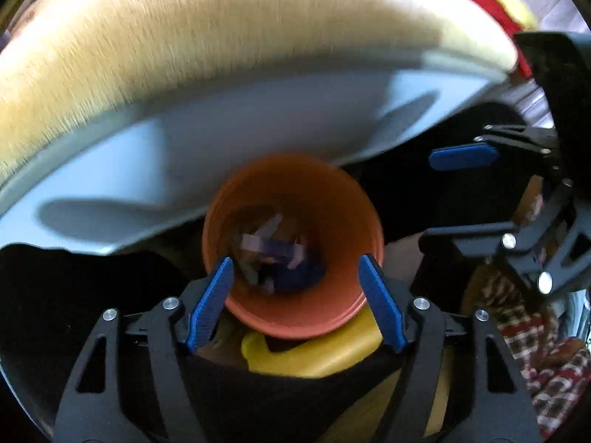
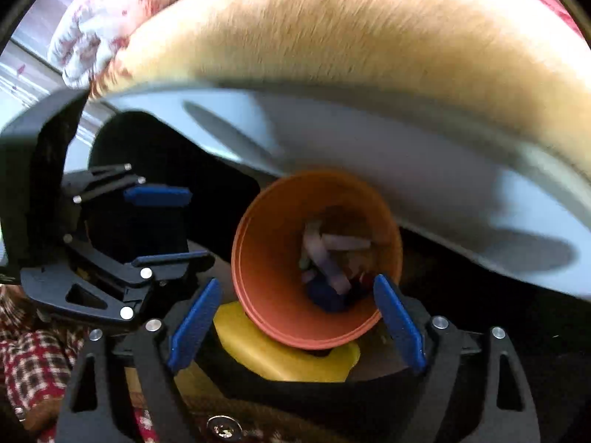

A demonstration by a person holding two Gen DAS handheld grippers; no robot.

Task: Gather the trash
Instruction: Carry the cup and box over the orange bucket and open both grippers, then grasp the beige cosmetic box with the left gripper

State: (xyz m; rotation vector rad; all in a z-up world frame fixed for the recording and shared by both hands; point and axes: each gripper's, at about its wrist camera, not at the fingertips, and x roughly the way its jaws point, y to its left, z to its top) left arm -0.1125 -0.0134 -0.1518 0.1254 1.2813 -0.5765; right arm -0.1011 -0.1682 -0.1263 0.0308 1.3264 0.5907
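Trash scraps [image 1: 275, 254] are lying light and limp inside the orange bucket [image 1: 332, 199] beneath me, both my jaws are hanging wide and empty, so I am judging any edge pinchable.

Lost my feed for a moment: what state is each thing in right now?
left gripper: open, nothing between its pads
right gripper: open, nothing between its pads
orange bin: upright, lidless, paper scraps at the bottom
yellow object: beneath the bin, partly hidden
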